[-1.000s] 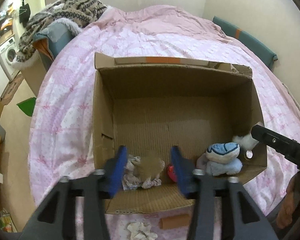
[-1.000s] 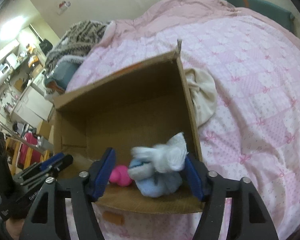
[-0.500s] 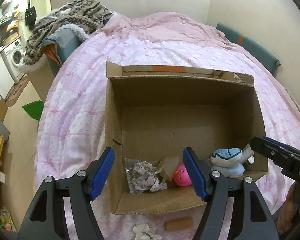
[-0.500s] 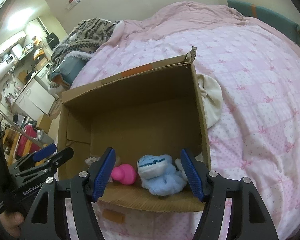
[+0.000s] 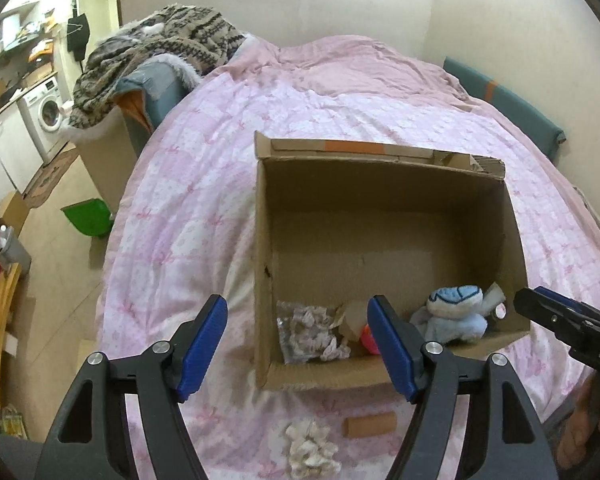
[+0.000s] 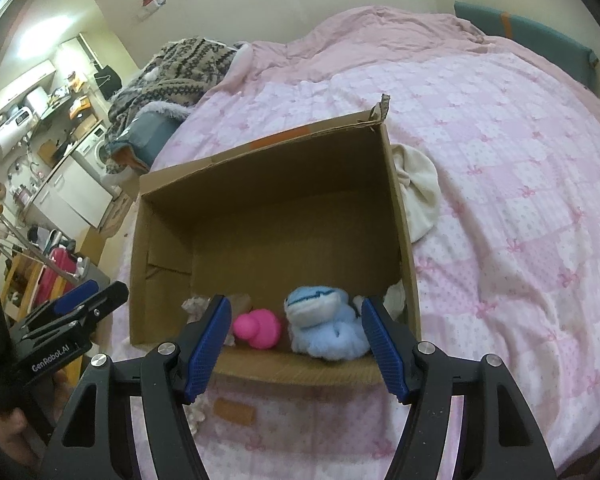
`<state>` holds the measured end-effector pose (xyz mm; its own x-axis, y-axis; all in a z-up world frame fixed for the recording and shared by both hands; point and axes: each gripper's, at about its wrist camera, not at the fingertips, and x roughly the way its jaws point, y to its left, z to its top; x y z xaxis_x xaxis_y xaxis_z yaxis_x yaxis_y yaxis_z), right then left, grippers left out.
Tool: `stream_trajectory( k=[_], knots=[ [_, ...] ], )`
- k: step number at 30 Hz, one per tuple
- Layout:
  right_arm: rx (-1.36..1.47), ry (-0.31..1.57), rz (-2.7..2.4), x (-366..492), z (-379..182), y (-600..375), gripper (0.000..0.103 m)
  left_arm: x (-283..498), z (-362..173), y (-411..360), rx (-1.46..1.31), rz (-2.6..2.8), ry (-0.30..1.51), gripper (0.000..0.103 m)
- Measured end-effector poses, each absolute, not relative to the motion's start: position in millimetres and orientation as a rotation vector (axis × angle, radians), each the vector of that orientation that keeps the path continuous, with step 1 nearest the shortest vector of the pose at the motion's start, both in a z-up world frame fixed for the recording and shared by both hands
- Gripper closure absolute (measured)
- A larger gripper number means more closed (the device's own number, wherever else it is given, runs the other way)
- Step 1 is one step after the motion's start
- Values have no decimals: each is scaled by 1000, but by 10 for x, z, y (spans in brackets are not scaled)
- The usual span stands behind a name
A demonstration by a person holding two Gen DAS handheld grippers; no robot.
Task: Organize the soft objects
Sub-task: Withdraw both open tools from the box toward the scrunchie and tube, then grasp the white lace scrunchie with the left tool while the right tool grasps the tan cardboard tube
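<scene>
Left wrist view: crumpled white cloth wad (image 5: 310, 446) lies on pink quilted bed (image 5: 188, 216), just before open brown cardboard box (image 5: 384, 164). Likely light, limp; pinch its bulk. Left gripper (image 5: 298, 350) spread, empty; right gripper (image 6: 294, 344) likewise spread.

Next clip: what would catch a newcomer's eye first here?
The open cardboard box on the pink quilt, with a blue plush shark and a pink toy along its near wall. Both grippers, left gripper and right gripper, hang open and empty.
</scene>
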<state>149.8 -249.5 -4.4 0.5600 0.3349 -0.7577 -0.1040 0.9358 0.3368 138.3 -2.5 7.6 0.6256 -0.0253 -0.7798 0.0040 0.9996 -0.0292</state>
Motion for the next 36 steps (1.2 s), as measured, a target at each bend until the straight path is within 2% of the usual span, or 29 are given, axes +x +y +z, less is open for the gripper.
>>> stream_trajectory(
  k=[18,36],
  knots=[
    [299,1002,277,1095,-139,-2397,32,925,-95,67,-56,31,988,33],
    [361,1212,253,1026,-646,-2337,32,1018,-957,269,-295,42,1371,36]
  ],
)
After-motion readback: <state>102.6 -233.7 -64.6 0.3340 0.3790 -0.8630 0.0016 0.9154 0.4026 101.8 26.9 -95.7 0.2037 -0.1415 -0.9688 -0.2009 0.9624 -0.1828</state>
